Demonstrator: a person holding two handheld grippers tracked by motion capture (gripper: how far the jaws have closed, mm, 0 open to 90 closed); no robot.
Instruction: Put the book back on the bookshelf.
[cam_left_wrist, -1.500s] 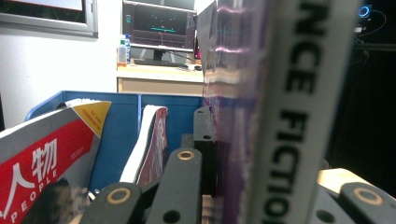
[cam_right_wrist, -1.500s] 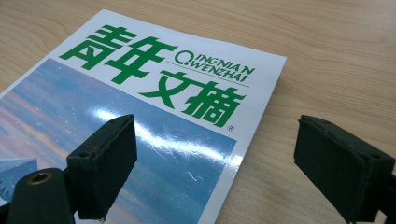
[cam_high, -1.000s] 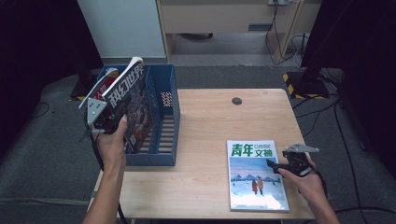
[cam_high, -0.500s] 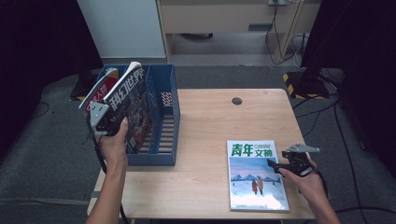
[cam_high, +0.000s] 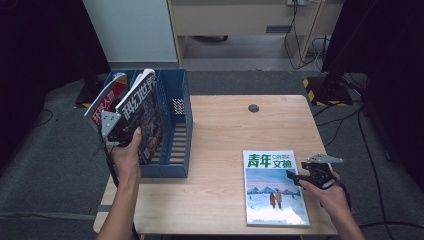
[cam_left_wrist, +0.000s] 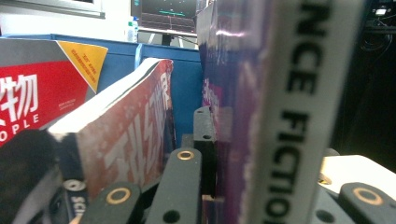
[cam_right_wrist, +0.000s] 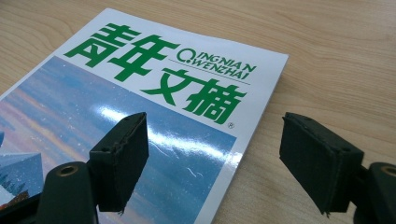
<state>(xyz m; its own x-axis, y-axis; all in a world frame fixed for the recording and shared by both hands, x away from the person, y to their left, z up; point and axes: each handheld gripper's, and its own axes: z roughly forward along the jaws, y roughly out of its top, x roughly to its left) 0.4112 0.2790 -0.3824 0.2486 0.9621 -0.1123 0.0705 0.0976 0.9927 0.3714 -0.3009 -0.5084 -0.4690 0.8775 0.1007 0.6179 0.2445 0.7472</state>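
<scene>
My left gripper (cam_high: 125, 132) is shut on the lower edge of a dark magazine with a white spine (cam_high: 142, 107). It holds the magazine upright and tilted over the blue file rack (cam_high: 176, 102). In the left gripper view the magazine's spine (cam_left_wrist: 289, 116) stands between the jaws. A magazine with a green title and a snowy cover (cam_high: 273, 187) lies flat at the table's front right. My right gripper (cam_high: 296, 178) is open at its right edge. Its jaws have just been closing a little. The pads (cam_right_wrist: 122, 156) hover apart, one over the cover (cam_right_wrist: 154, 93), one over bare wood.
A red-covered magazine (cam_high: 106, 100) leans in the rack's left slot, beside another red one (cam_left_wrist: 126, 135). A small black round cap (cam_high: 253, 108) sits on the wooden table (cam_high: 220, 135) at the back. Cabinets and cables stand beyond the table's far edge.
The left gripper has carried the dark magazine slightly right and lower, closer to the rack. The right hand has stayed at the flat magazine's edge.
</scene>
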